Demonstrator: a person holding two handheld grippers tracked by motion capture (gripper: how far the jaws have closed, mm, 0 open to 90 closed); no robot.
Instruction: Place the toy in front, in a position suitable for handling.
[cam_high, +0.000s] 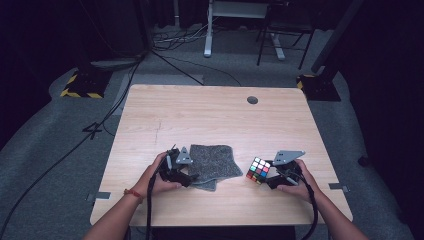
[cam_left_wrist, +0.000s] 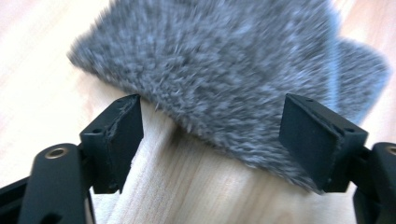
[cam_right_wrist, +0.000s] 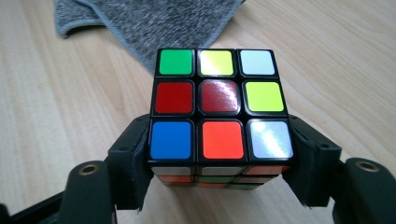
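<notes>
On the light wooden desk (cam_high: 210, 120) a person is holding a gripper in each hand, forearms coming in from the near edge. The right gripper (cam_right_wrist: 219, 154) is pinching a scrambled puzzle cube (cam_right_wrist: 218, 105), its two black jaws pressing against the cube's opposite sides near the lower layer; in the right gripper view the cube's upper face is showing green, yellow and white stickers along the far row, two dark red ones and a yellow in the middle row, and blue, orange and white in the near row. In the high view the cube (cam_high: 259, 170) is sitting at the right-front part of the desk, just to the left of the right gripper (cam_high: 272, 176), with the right hand (cam_high: 295, 182) wrapping the gripper's body from behind. The left gripper (cam_left_wrist: 210, 135) is standing spread wide, its jaws apart with nothing between them but bare desk wood and the near edge of a grey fuzzy cloth (cam_left_wrist: 224, 70), which is lying flat just beyond the jaw tips. From above, the cloth (cam_high: 212, 161) is lying crumpled near the desk's front middle, between the two grippers, with the left gripper (cam_high: 192, 177) resting at its left corner and the left hand (cam_high: 157, 177) gripping it; cloth and cube are lying near each other but apart.
</notes>
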